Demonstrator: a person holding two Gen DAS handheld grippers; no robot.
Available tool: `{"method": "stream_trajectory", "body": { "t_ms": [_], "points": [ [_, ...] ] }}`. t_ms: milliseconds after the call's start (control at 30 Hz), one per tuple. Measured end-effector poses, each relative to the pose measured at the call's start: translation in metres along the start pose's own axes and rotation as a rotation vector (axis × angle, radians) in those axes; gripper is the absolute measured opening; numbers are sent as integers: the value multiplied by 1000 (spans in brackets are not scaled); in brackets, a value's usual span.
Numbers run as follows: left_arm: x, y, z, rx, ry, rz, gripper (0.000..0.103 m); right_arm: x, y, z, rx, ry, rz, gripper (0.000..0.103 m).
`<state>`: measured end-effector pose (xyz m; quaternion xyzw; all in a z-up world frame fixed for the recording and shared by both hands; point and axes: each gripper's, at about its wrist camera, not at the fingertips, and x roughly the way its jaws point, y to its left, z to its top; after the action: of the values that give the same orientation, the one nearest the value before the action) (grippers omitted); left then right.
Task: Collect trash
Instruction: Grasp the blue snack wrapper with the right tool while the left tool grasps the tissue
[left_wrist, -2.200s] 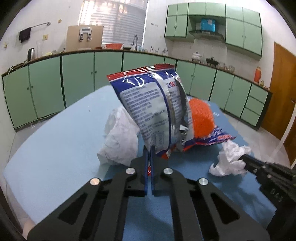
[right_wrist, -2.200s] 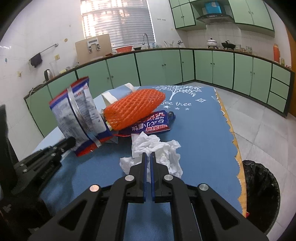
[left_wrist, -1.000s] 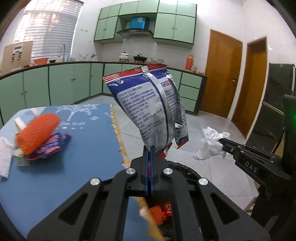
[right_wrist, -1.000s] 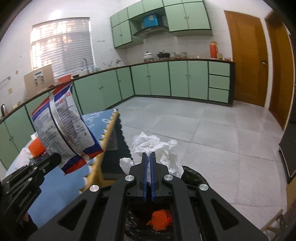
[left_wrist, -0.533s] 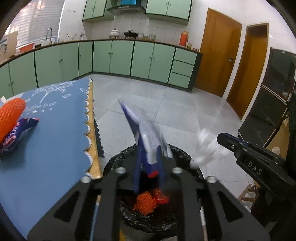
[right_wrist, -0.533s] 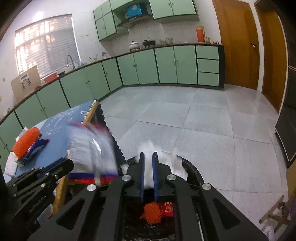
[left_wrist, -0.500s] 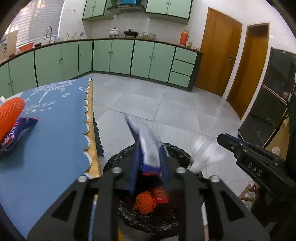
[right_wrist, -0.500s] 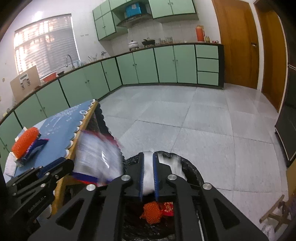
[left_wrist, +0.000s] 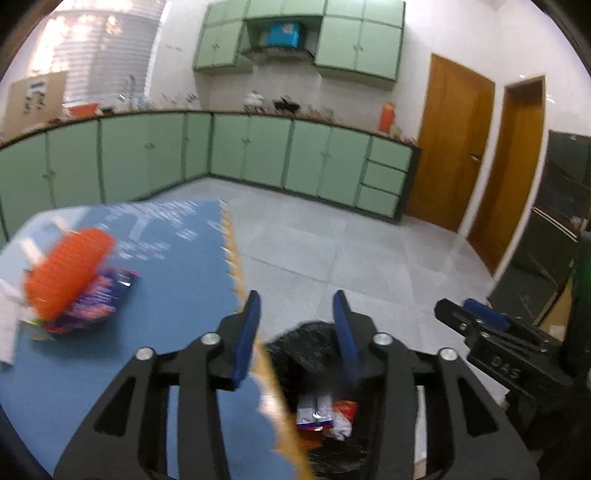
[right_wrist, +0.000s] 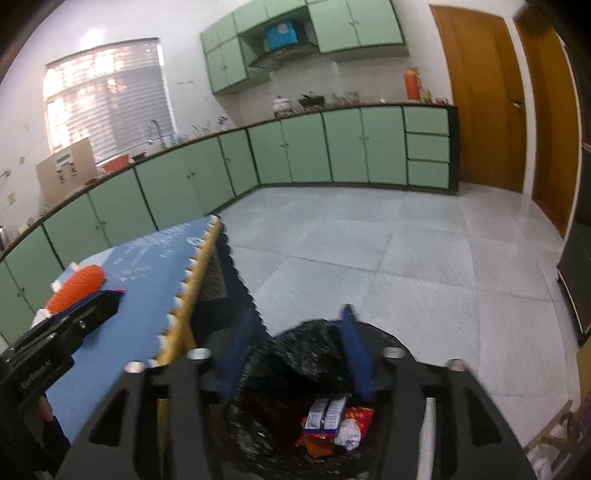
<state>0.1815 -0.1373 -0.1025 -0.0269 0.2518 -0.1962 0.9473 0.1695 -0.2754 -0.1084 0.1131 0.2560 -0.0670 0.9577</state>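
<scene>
Both grippers hang over a round trash bin (right_wrist: 295, 354) lined with crinkled, glossy black plastic, standing on the pale tiled floor (right_wrist: 369, 240) just beside the near corner of the table (left_wrist: 177, 258). The left gripper (left_wrist: 297, 325) has its blue-padded jaws spreading apart with nothing between them; past its fingers (left_wrist: 248, 332) the table's scalloped yellow edge and the bin's rim show. The right gripper (right_wrist: 295, 354) is likewise widening, released and empty, its blurred blue fingers (right_wrist: 354, 354) framing the bin's mouth. Down in the bin lies the snack bag (right_wrist: 327, 411), a flat foil pouch in white and blue with red ends, its long axis running roughly away from the camera, resting on red and orange wrappers; against its right side sits a crumpled white tissue (right_wrist: 347, 437), soft and wadded. In the left wrist view the same bag (left_wrist: 316, 410) and tissue (left_wrist: 341, 430) lie beneath the right-hand finger. The table wears a smooth blue cloth printed with faint white markings. Towards its far left edge rests an orange foam net sleeve (left_wrist: 66, 273), oblong and ribbed, tilted with its long axis rising towards the far right, lying on top of a flat purple wrapper (left_wrist: 96, 306); something white (left_wrist: 7, 328) lies at the left edge, too blurred to tell apart. Green cabinets (right_wrist: 295, 151) line the wall behind.
</scene>
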Motion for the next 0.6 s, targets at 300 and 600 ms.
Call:
{"method": "stream_trajectory", "body": {
  "t_ms": [300,600],
  "points": [
    [-66,89,11,-2,-97,283,71,-2,98,12,-121,-29,158,94],
    [-95,175,0,-57,-73,530,72,23,192,-2,-196,-1,301,94]
  ]
}}
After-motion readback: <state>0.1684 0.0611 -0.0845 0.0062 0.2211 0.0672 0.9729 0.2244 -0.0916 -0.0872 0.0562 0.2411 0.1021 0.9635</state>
